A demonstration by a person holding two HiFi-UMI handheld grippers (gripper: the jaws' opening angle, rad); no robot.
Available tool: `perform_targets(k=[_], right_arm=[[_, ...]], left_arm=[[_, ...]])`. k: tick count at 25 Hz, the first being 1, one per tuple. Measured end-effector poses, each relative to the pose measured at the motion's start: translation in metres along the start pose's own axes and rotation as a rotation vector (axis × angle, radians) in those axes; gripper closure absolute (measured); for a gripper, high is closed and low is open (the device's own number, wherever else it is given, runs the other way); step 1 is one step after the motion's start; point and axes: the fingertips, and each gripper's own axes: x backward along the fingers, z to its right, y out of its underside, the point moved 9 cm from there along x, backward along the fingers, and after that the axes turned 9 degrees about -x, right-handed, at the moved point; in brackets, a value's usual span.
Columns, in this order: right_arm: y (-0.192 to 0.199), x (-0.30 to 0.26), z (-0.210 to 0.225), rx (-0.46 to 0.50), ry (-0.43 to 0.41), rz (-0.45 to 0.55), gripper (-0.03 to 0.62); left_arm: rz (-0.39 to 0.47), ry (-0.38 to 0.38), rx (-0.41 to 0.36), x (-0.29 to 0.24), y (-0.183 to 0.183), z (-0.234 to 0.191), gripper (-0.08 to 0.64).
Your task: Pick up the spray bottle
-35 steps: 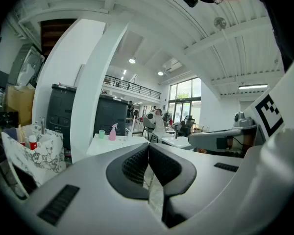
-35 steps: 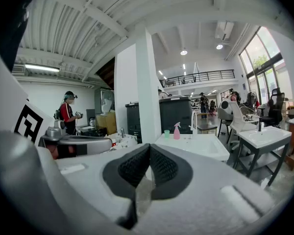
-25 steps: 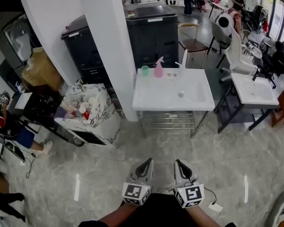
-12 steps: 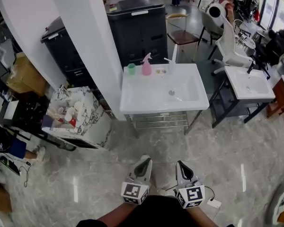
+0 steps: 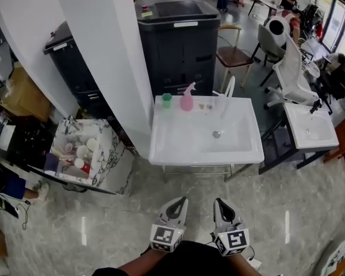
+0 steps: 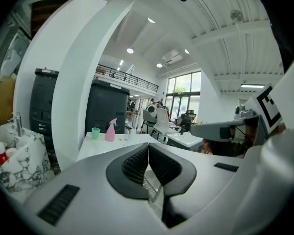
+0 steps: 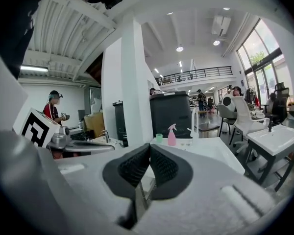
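Spray bottle (image 5: 187,98), the pink one, is sitting upright on the back ledge of the white sink (image 5: 178,148), just right of a little green cup (image 5: 167,100) and left of the faucet (image 5: 225,94), with a few small bits lying in between that I can't make out. Nothing is touching it. Both grippers are hanging low at the bottom of the head view, over the marble-look floor (image 5: 276,206), well short of the sink and pointing toward it. Left tongs (image 5: 180,203) are sitting pressed together with nothing between them, and right tongs (image 5: 219,203) are looking the same, pads meeting and empty. Both gripper views are looking along those closed tips at the bottle standing on the far side of the basin. Right behind the sink a big dark cabinet (image 5: 181,45) is standing, and a white pillar (image 5: 112,68) is rising on the left, with a marble-patterned box (image 5: 106,160) full of cups sitting beside it.
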Motion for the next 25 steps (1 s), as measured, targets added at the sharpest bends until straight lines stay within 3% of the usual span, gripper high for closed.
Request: perform_targets(k=[8,14,25], right_arm=[[-0.038,-0.104,0.012,0.016,0.088,-0.025,0.594],[-0.047,-0.135,0.019,-0.019,0.169,-0.016,0.594],[-0.061,-0.186,0.028,-0.017,0.143,-0.016,0.594]], left_arm=[[0.014,0.061,-0.006,-0.064,-0.026,-0.091,0.541],[0.021,0.122,0.002,-0.101,-0.034,-0.129,0.541],[0.042,0.099,0.027,-0.154,-0.041,-0.165,0.541]])
